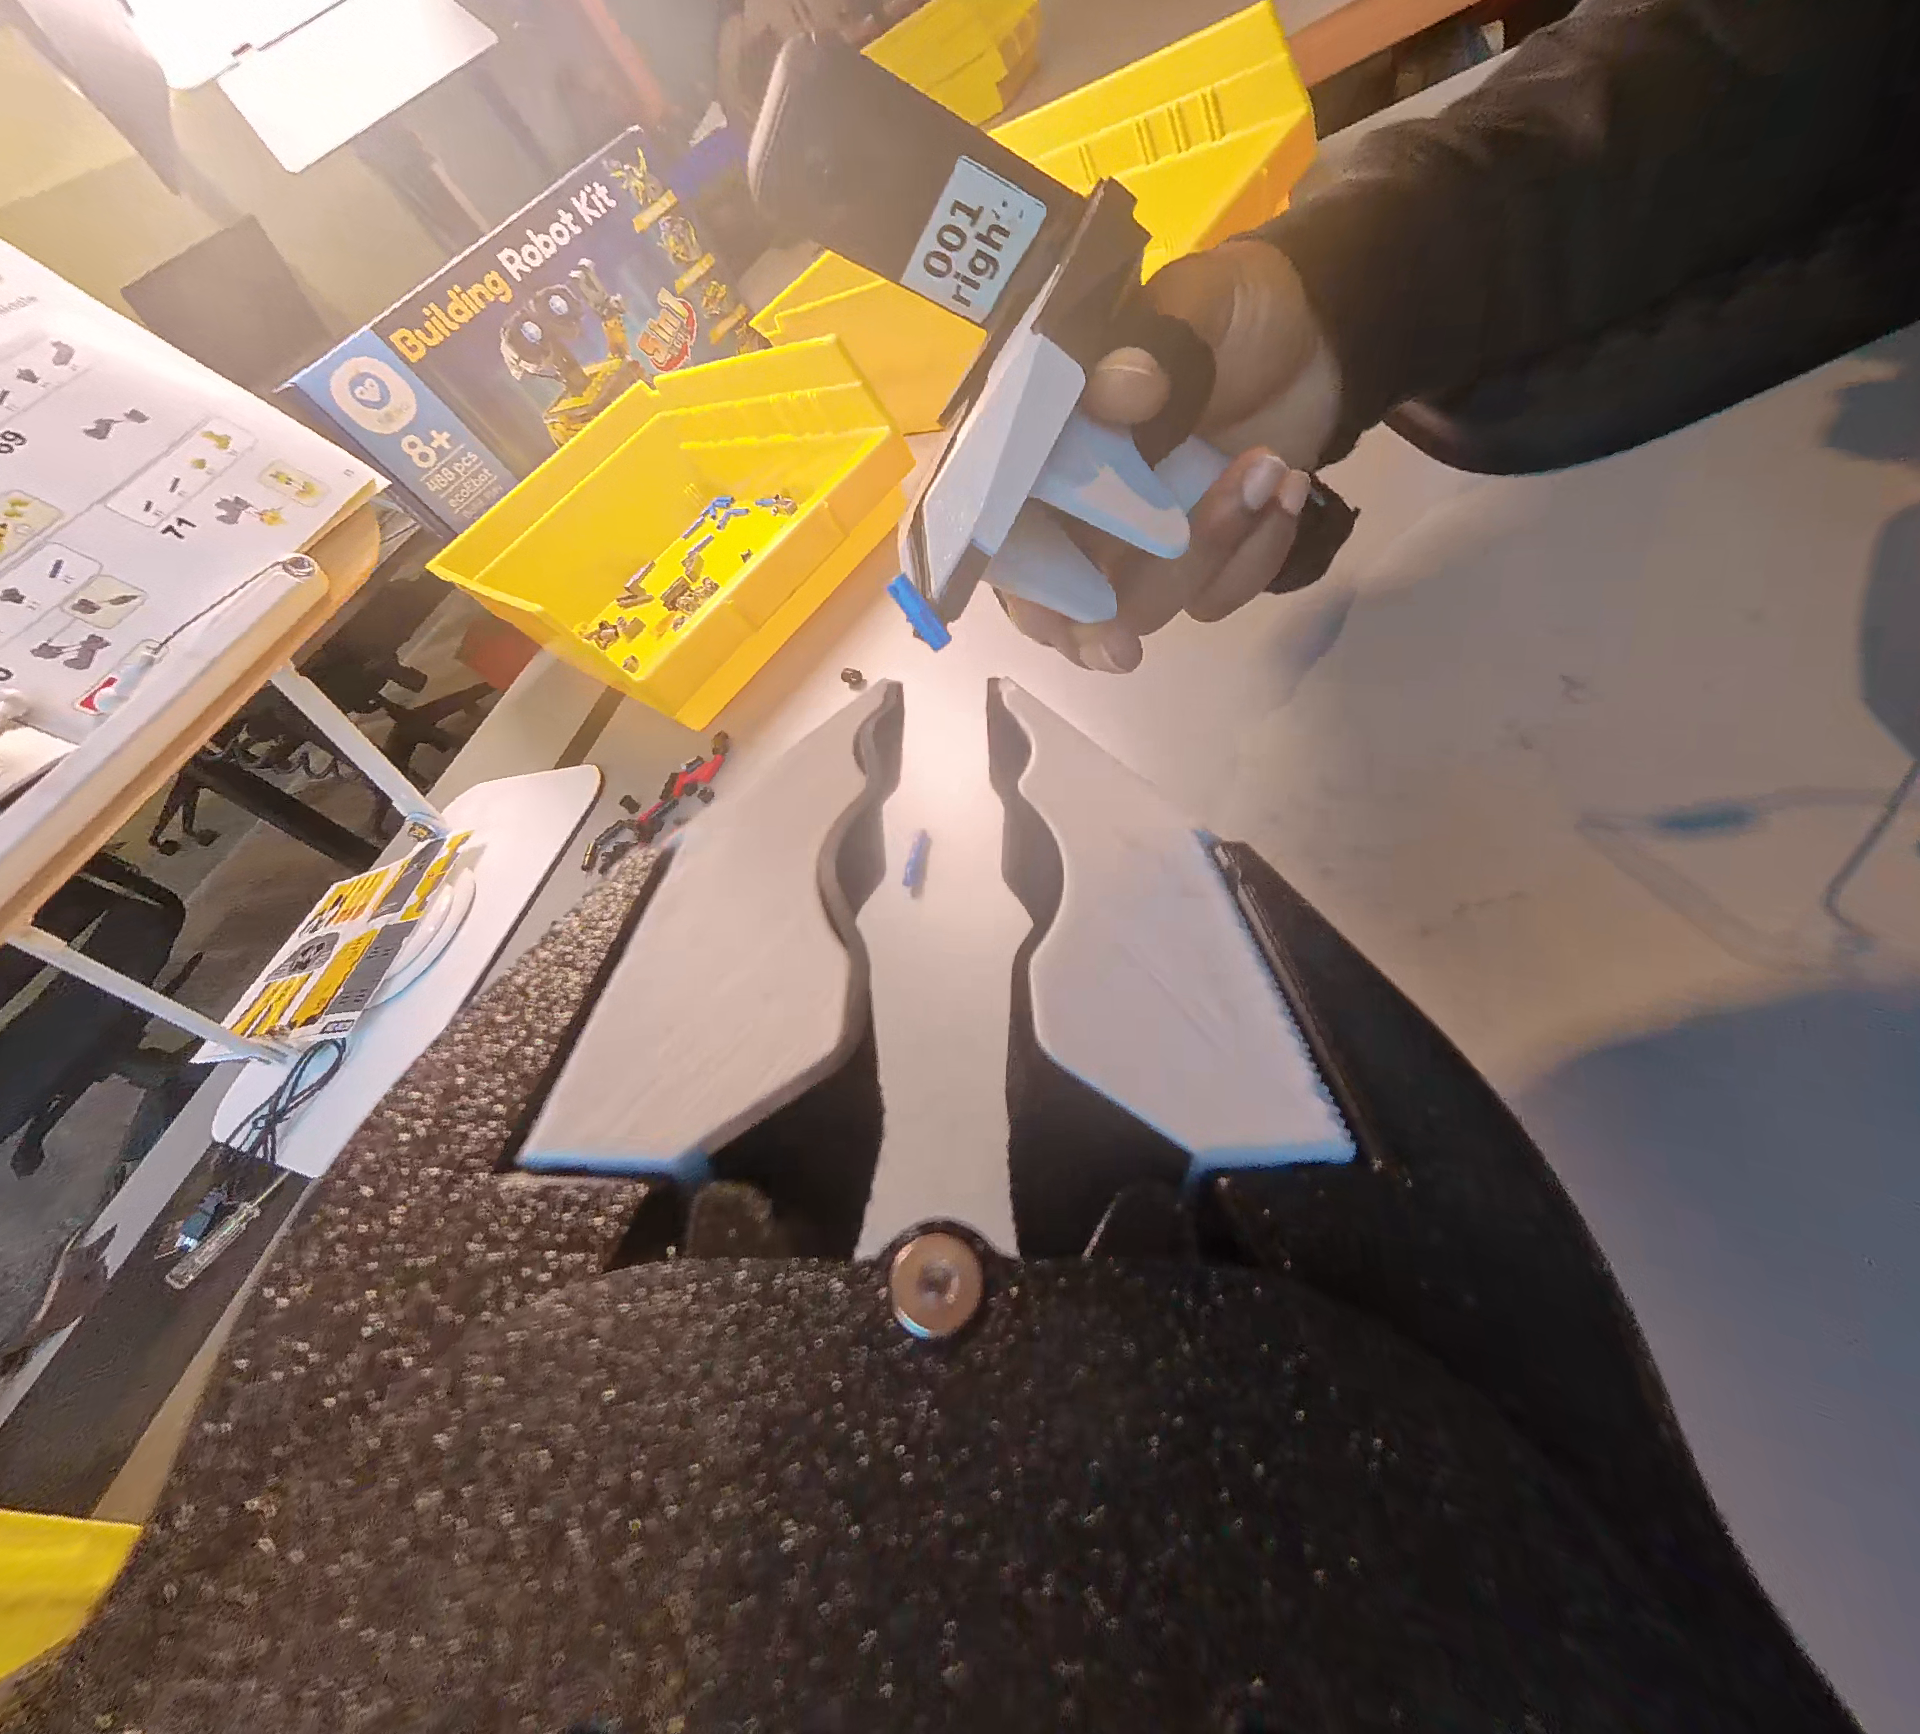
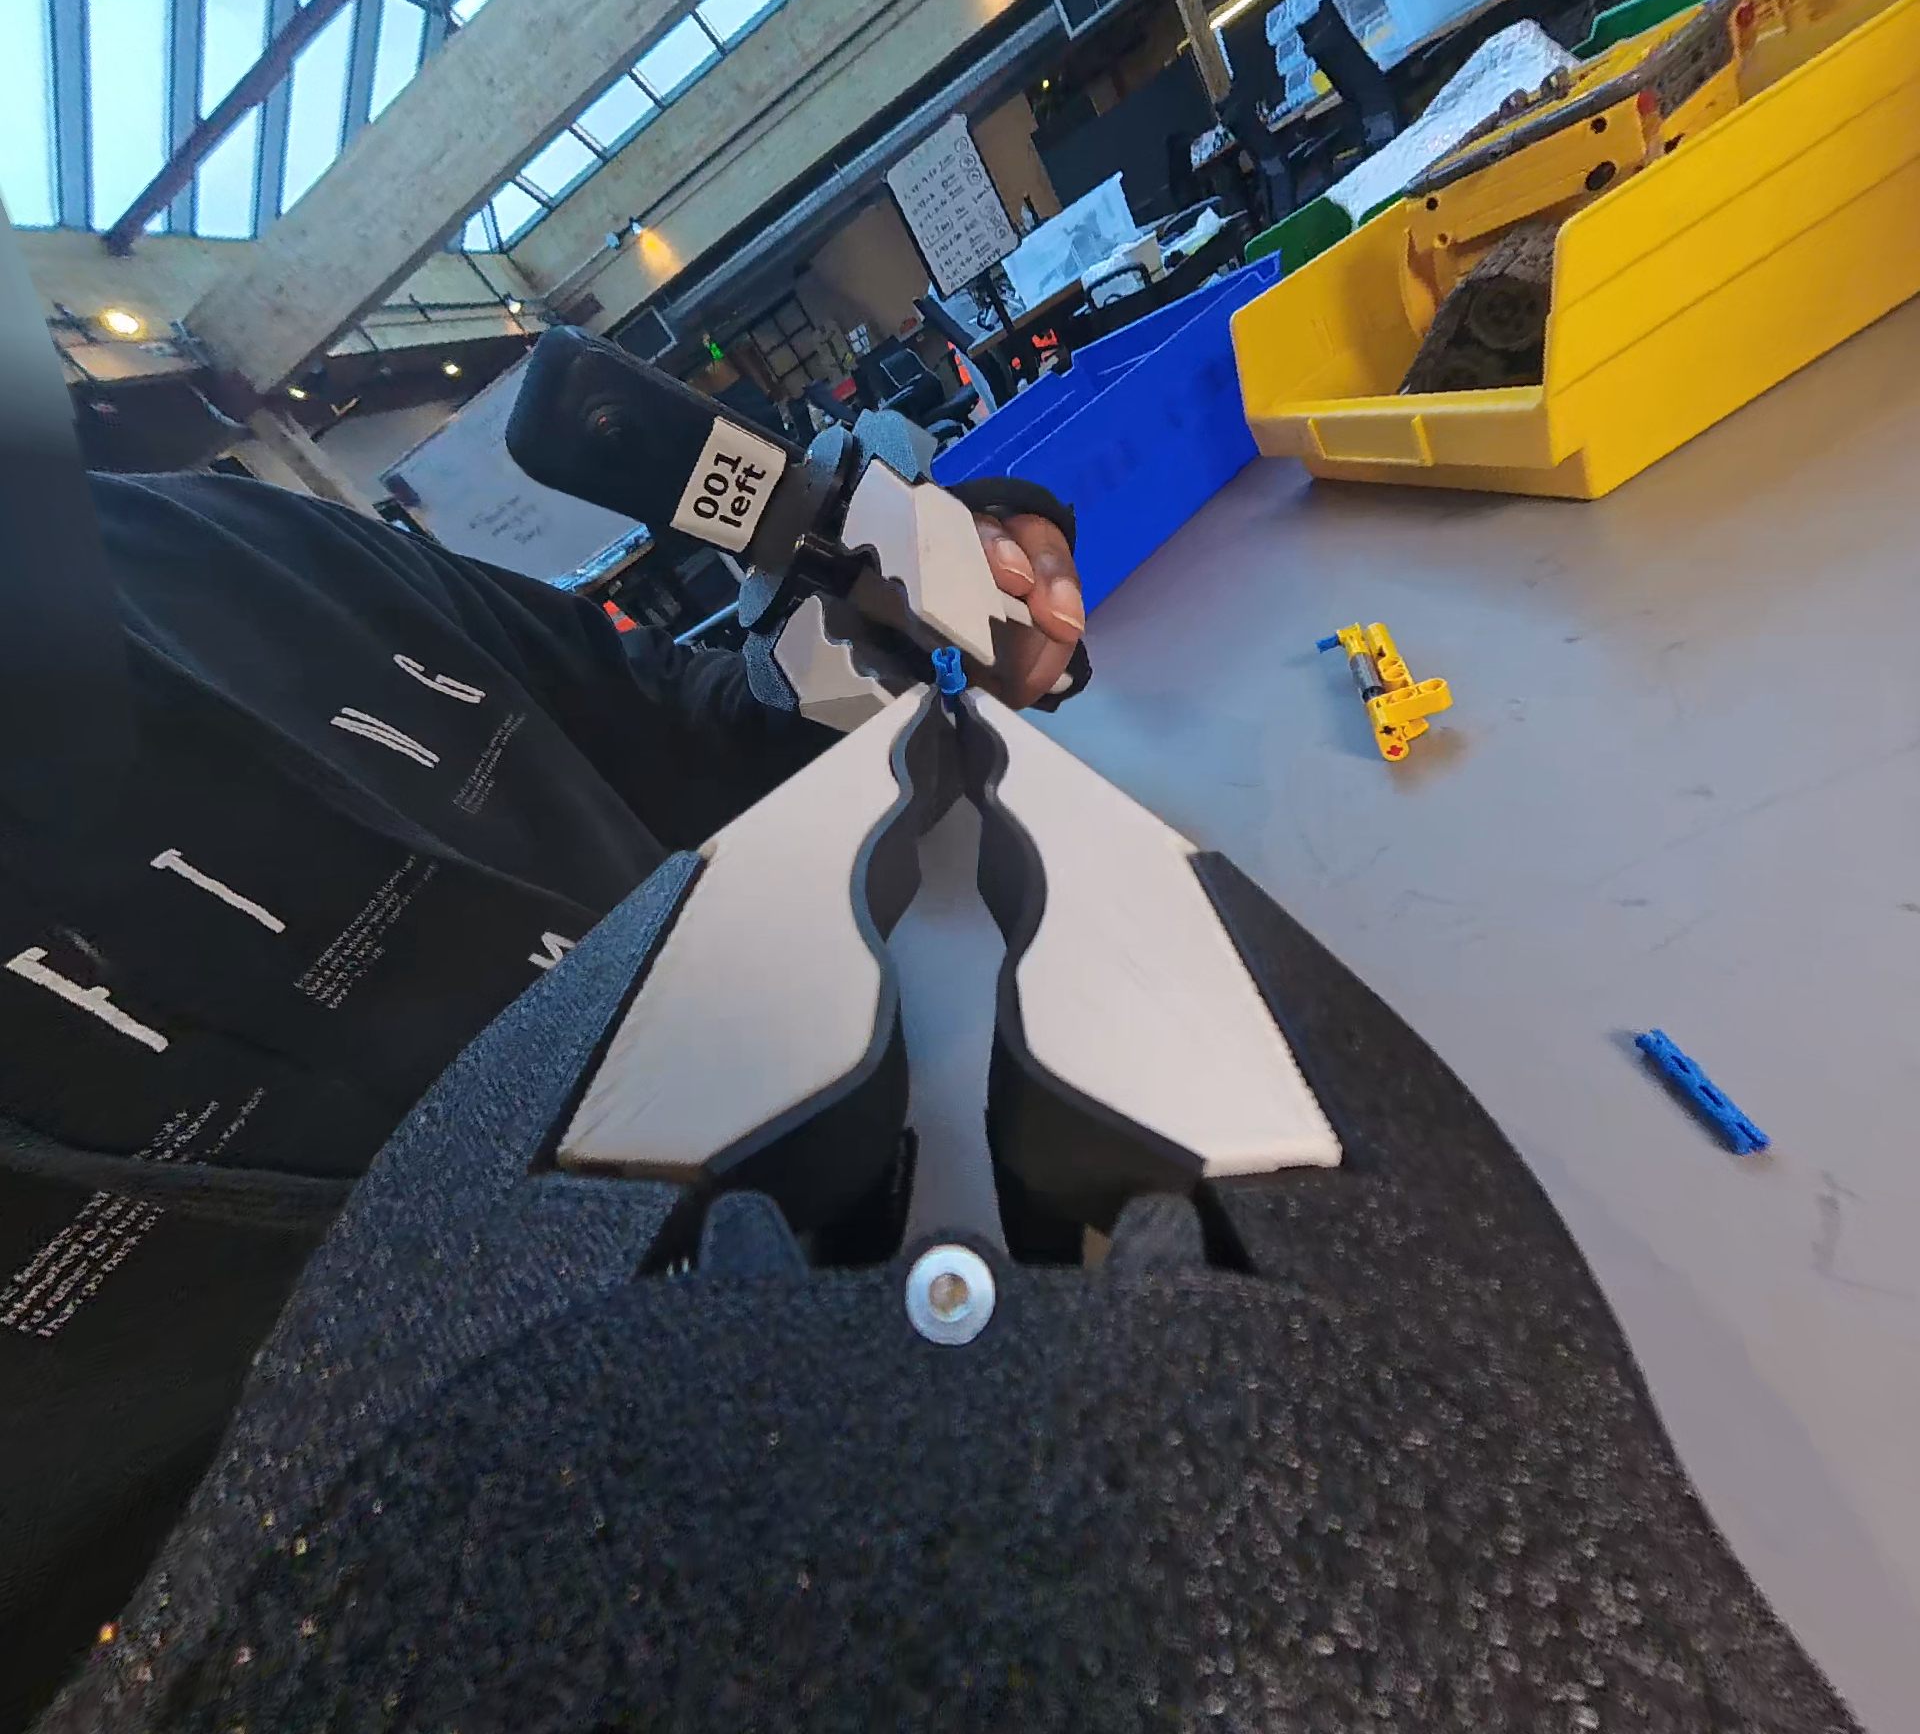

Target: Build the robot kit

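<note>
My right gripper (image 2: 943, 697) is shut on a small blue pin (image 2: 945, 668) that sticks out past its tips. In the left wrist view the right gripper (image 1: 927, 588) is held by a hand and tilts down over the table, with the blue pin (image 1: 920, 614) at its tip. My left gripper (image 1: 943, 697) is open and empty, its tips just below that pin. A second small blue piece (image 1: 916, 861) lies on the grey table (image 1: 1455, 749), seen between the left fingers (image 1: 748, 905). A longer blue piece (image 2: 1702, 1105) lies on the table to the right.
A yellow bin (image 1: 540, 562) with several small parts stands ahead to the left, before a kit box (image 1: 499, 334). An instruction booklet (image 1: 125, 479) rests on a stand. Red and black parts (image 1: 681, 785) lie near the left finger. A small yellow assembly (image 2: 1387, 692), a yellow bin (image 2: 1621, 354) and a blue bin (image 2: 1132, 437) are also on the table. My left and right fingertips are right by each other.
</note>
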Tool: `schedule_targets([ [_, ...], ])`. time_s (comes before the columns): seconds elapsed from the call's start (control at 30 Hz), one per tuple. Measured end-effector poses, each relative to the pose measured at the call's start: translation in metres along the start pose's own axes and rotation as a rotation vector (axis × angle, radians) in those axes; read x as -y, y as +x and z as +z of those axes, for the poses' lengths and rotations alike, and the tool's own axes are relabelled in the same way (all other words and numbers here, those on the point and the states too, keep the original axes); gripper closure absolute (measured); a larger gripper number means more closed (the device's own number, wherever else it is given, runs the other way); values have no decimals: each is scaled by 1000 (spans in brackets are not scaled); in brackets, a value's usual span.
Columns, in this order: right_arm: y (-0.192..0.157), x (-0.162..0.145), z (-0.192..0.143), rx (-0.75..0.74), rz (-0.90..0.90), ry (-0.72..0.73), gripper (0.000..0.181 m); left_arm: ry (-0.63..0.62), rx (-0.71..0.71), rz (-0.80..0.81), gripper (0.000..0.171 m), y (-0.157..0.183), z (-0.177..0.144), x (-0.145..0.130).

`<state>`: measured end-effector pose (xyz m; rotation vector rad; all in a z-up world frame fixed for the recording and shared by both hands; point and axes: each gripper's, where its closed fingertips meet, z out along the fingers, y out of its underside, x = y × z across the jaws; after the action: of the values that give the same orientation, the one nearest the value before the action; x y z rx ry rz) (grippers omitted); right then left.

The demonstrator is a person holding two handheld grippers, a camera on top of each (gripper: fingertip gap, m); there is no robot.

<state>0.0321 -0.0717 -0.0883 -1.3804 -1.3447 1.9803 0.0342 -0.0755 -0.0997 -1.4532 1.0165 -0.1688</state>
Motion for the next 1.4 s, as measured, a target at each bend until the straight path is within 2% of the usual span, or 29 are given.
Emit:
schedule_targets([
  [0.3,-4,-5,10,36,47,19,179,-36,25,67,166,0,1,3],
  [0.47,-4,-17,10,33,41,-71,178,-101,-8,152,167,8,1,-5],
  [0.67,1,-28,10,-46,-73,-168,171,-174,-16,219,168,11,3,-18],
  [0.93,8,-33,10,-114,-138,-212,172,-202,-27,217,168,12,4,-25],
  [1.17,11,-37,10,-129,-118,-233,172,-220,-34,215,168,14,5,-30],
  [1.3,9,-40,9,-106,-60,-243,172,-194,-72,138,168,18,5,-29],
  [1.4,2,-40,6,-50,-33,-253,172,-107,-166,-90,169,23,4,-21],
])
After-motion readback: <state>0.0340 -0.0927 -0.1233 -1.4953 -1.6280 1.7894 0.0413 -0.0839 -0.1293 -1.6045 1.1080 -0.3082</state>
